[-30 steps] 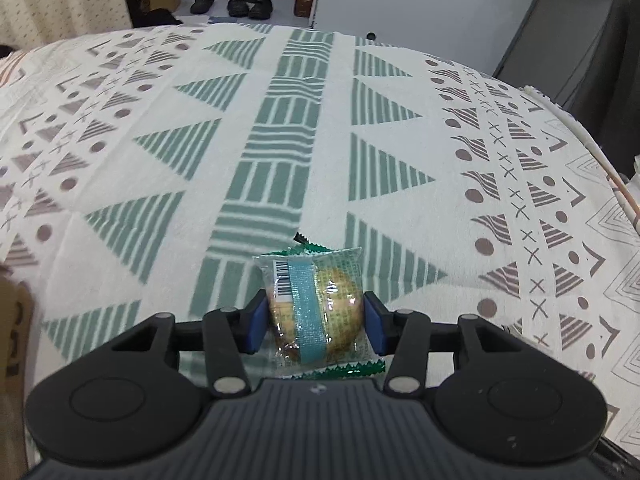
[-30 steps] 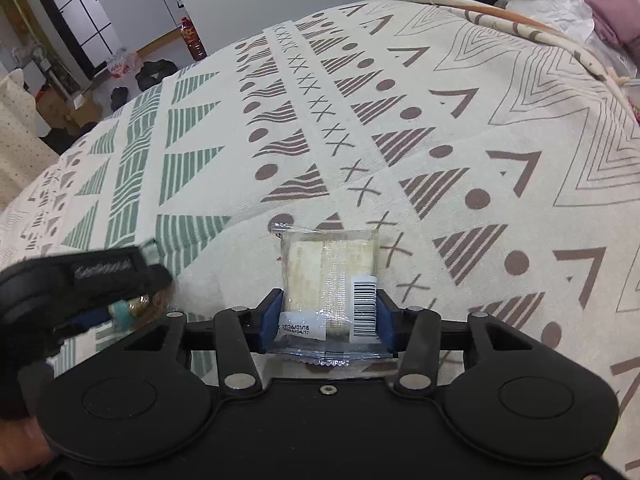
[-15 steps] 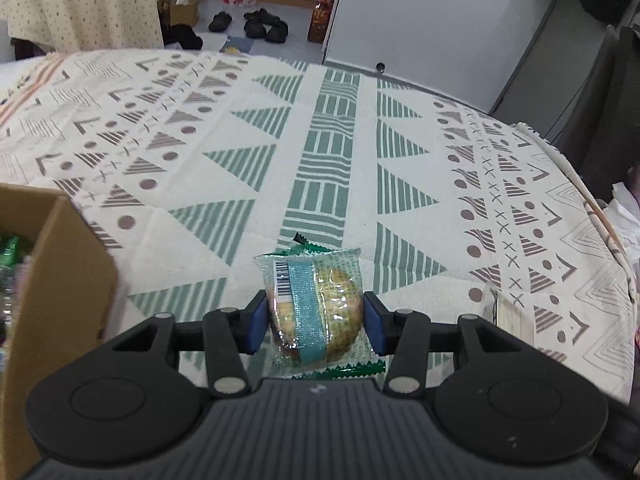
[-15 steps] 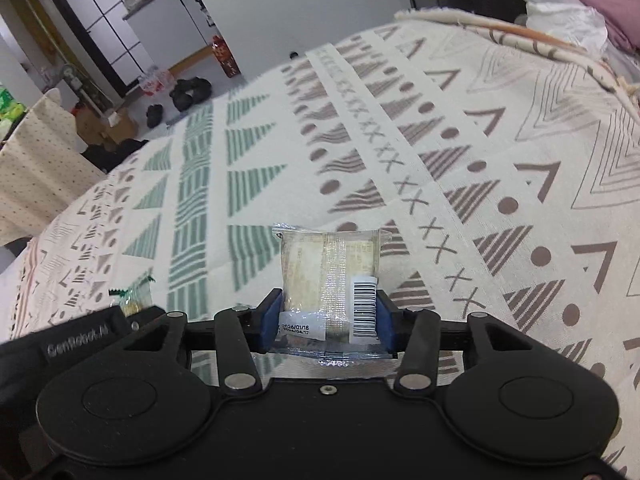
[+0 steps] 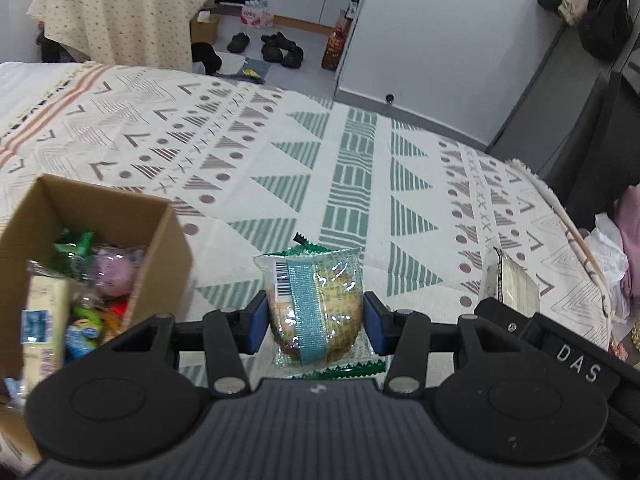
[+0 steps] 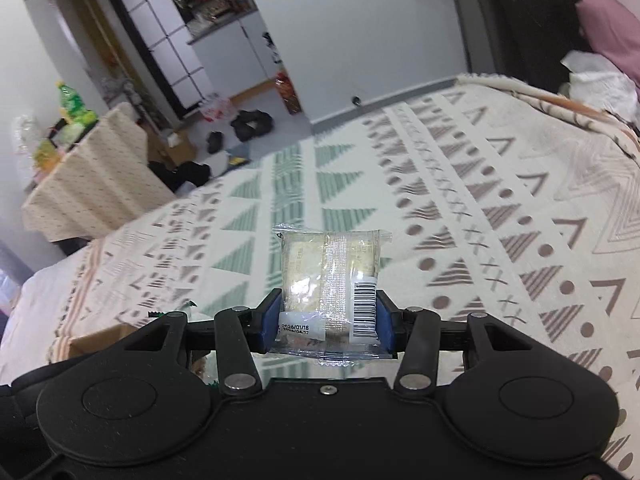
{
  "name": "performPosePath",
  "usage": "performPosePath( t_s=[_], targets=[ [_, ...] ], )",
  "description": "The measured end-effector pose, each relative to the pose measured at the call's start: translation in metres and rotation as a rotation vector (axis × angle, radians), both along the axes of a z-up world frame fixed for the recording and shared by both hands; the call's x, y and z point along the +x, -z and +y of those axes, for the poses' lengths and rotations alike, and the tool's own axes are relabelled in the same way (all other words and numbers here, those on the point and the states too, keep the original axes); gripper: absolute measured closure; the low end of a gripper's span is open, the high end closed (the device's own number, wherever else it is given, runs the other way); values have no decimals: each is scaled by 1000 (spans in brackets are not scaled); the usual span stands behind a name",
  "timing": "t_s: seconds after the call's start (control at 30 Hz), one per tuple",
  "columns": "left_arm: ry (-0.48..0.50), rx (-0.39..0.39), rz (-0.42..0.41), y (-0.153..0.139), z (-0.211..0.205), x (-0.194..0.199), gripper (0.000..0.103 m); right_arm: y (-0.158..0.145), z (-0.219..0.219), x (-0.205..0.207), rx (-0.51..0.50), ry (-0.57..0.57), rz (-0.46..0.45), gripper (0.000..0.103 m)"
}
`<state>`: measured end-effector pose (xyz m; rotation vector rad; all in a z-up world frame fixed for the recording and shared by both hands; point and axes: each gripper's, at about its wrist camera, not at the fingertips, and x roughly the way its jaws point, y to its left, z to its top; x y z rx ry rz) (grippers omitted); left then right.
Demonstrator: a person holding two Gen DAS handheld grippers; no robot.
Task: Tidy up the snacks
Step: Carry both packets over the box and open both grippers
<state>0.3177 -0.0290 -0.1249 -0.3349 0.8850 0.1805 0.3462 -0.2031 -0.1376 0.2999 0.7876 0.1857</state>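
Both grippers loaded, mid-carry above a bed covered in a cream spread with green and brown geometric print point(image 5: 352, 184). Left gripper point(image 5: 316, 322) is clamped on a round pastry in a clear wrapper with a teal band and green serrated ends point(image 5: 314, 304); right gripper point(image 6: 326, 322) is clamped on a pale square cake in a clear wrapper with a barcode label point(image 6: 330, 276). Both packets are off the spread, held between blue pads. Open brown cardboard box point(image 5: 160, 236) sits near the left edge of the bed, just left of the left gripper, already holding several wrapped snacks: green, pink, pale block, others blurred. No loose snacks visible on the spread in either view. Judging by that, most sorting is done; what's left is dropping these two packets into the box. Right gripper looks farther from the box than the left.
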Motion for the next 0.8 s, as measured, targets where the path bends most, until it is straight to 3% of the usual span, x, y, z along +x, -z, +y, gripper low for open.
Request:
performPosePath(
  t_s=[0.8],
  targets=[
    [-137,4,-84,-54,83,-61,55,-24,66,-34,87,-186,-101,57]
  ],
)
